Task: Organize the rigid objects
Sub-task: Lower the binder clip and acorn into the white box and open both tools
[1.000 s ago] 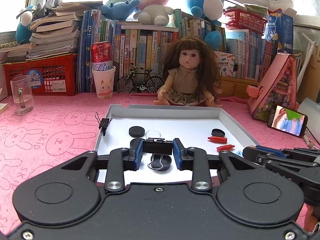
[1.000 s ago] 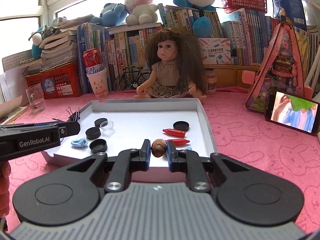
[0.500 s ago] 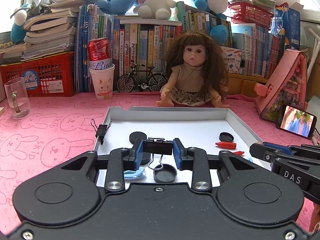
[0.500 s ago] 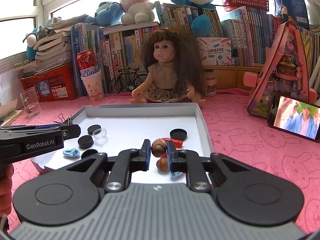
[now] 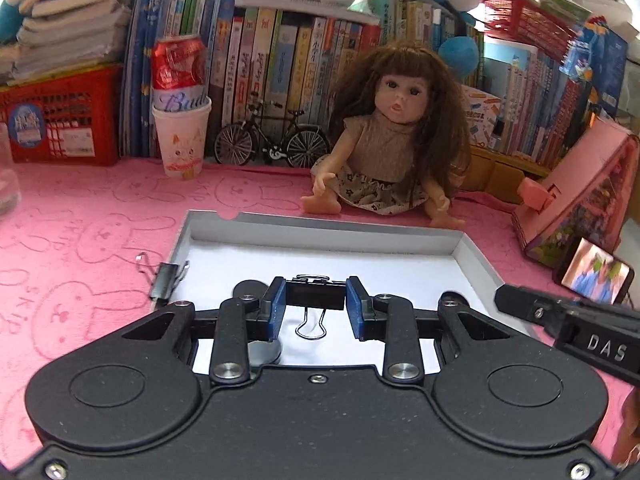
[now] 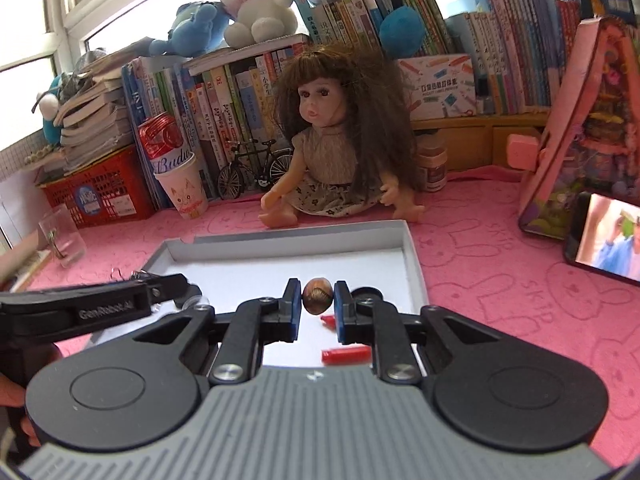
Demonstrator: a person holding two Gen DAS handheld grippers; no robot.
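Pink cloth: covers the surface [image 5: 100, 232], printed with rabbit outlines; everything else stands or lies on it.
White tray: shallow cardboard tray [image 5: 320, 236] in the middle of the surface, low-walled, evidently the sorting place for the small hard items.
Left gripper: left gripper [image 5: 316, 300] is clamped on a black binder clip [image 5: 316, 295], gripped across the body so the wire handle hangs free below; it is held clear above the tray floor.
Right gripper: right gripper [image 6: 317, 300] is at its narrowest, pinching a brown nut [image 6: 317, 295] by its sides, raised over the tray's near right part.
Second clip: another binder clip [image 5: 166, 278] is clipped on the tray's left wall, straddling the rim, its handles out over the cloth.
Black caps: one black cap [image 5: 250, 289] lies on the tray floor behind the left fingers; another black cap [image 6: 370, 293] lies near the right wall.
Red pieces: two red pen caps [image 6: 346, 354] lie flat on the tray floor beneath the right gripper.
Backdrop: doll [image 5: 388, 140] sits just behind the tray's far wall; books [image 5: 280, 64], a paper cup [image 5: 180, 140] holding a can, and a phone [image 6: 608, 236] are well apart from the work.
Judgement: both items are lifted, probably in transit to grouped spots; a round nut may slip from flat pads.
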